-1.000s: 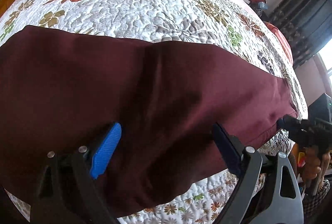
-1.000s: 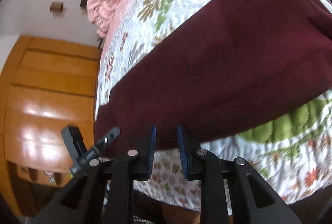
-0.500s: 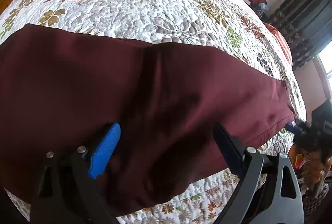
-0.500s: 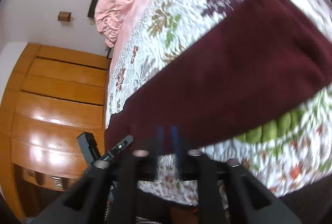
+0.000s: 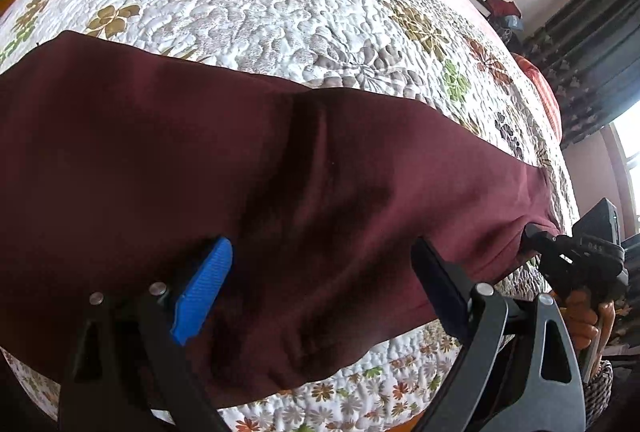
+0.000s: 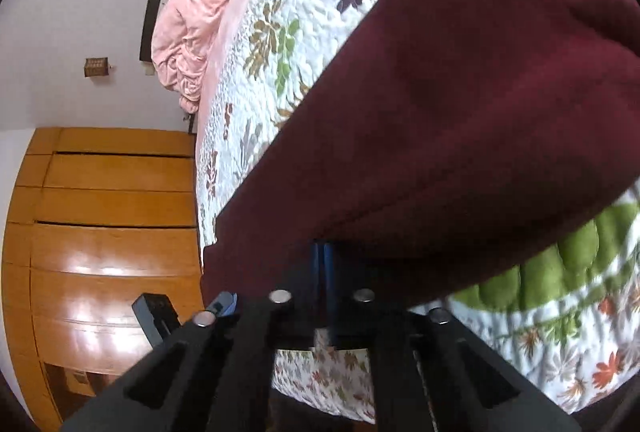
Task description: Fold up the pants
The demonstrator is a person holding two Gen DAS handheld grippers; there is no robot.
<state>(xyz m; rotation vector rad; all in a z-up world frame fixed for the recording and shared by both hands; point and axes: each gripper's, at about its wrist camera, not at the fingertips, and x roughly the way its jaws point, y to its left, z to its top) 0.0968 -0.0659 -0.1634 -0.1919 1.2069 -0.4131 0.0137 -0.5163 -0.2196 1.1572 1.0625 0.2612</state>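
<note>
We see the right gripper (image 6: 325, 264) now clenched: a second ago its blue pads stood apart just short of the pants' (image 5: 248, 192) near hem, and now they press together with the maroon edge pinched between them. The left wrist view agrees, showing the right gripper (image 5: 534, 232) biting the corner of the pants at the far right end of the garment. The left gripper (image 5: 320, 284) has not changed; it remains spread wide, its blue pad (image 5: 202, 292) and dark pad on either side of a stretch of cloth, hovering over the pants without gripping them as far as we can judge.

The pants lie flat and lengthwise across the quilt (image 5: 304, 16) on the bed, close to the bed's near edge, with a soft crease near their middle. We judge that one end is now secured, so the fold can begin once the left gripper also takes hold of the pants; until then, lifting would drag only one corner.

As for writing, small pale digits sit on the right gripper's body in the left wrist view, but they are too small for us to read surely. We see no brand or label on the pants.
</note>
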